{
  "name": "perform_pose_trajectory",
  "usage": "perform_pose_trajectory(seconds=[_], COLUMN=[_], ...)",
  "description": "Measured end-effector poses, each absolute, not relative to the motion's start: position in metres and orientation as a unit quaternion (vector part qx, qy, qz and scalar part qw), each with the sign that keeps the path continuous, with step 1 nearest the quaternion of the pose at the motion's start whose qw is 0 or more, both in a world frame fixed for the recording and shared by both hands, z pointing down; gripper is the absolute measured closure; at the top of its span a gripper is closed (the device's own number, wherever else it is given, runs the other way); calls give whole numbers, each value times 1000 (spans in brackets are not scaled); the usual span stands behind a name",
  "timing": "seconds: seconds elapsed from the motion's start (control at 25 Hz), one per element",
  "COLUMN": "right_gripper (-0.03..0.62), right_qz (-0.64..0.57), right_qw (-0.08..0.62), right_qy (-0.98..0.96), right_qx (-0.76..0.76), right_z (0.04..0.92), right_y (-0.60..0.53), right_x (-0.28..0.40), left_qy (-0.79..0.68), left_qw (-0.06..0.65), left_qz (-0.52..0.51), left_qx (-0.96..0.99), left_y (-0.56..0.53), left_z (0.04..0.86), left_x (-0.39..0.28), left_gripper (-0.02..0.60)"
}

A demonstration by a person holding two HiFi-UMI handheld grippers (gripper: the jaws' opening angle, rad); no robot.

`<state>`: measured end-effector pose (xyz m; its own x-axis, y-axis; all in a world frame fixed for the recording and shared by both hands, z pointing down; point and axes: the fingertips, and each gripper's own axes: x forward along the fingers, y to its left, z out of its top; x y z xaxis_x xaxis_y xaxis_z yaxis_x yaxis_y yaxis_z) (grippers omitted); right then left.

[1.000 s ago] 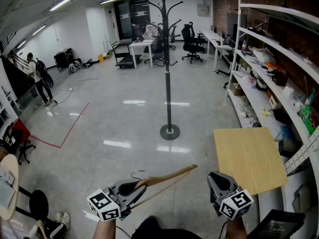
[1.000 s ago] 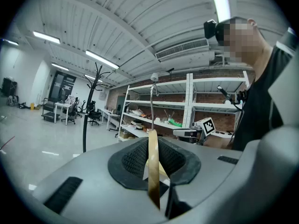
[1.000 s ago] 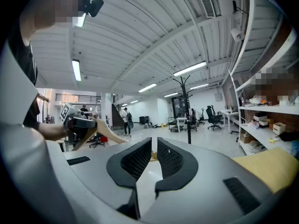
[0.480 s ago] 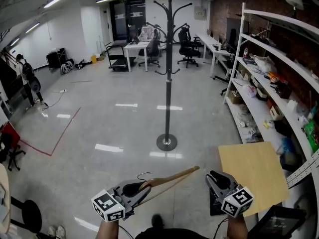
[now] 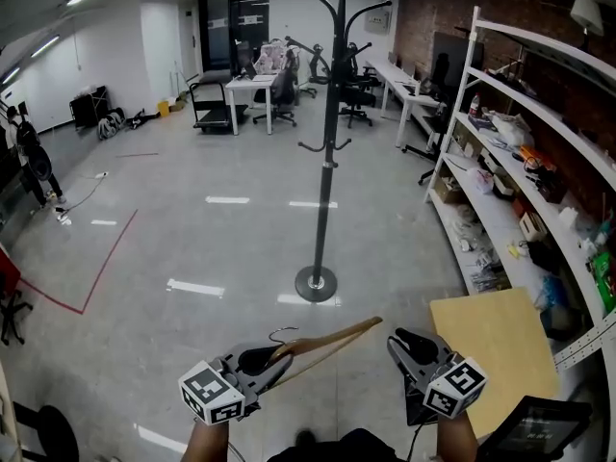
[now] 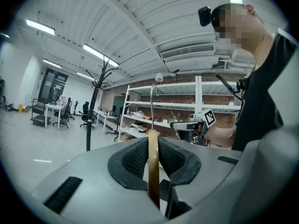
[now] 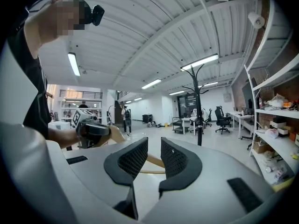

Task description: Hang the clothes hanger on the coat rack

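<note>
One tool, the left gripper (image 5: 272, 357), is clamping the curved wooden clothes hanger (image 5: 332, 338) near its wire hook (image 5: 279, 334); the right gripper (image 5: 404, 343) is gaping empty. Pinched at one spot, the hanger is risking swivelling and missing the tall black metal coat rack (image 5: 326, 162), standing well apart ahead.

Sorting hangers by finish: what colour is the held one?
Light-brown wood hanger; clearest in the head view.
</note>
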<state>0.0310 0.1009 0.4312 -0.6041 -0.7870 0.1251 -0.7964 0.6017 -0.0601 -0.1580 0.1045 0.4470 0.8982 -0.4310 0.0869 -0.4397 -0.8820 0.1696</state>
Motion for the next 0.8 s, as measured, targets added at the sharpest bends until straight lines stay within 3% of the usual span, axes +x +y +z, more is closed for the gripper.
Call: perform_pose_trajectory(seconds=[0.4, 0.8], right_gripper=[525, 525], right_qz=[-8, -33], right_qw=[81, 48], right_qy=[-902, -921], right_qx=[423, 386], right_z=[427, 396], right_y=[-5, -160], right_x=[29, 71], left_qy=[-208, -213], left_qw=[98, 67], left_qz=[13, 21], left_qx=[973, 974], left_y=[-6, -157], left_z=[438, 399], left_x=[-144, -98], left_gripper=[531, 531])
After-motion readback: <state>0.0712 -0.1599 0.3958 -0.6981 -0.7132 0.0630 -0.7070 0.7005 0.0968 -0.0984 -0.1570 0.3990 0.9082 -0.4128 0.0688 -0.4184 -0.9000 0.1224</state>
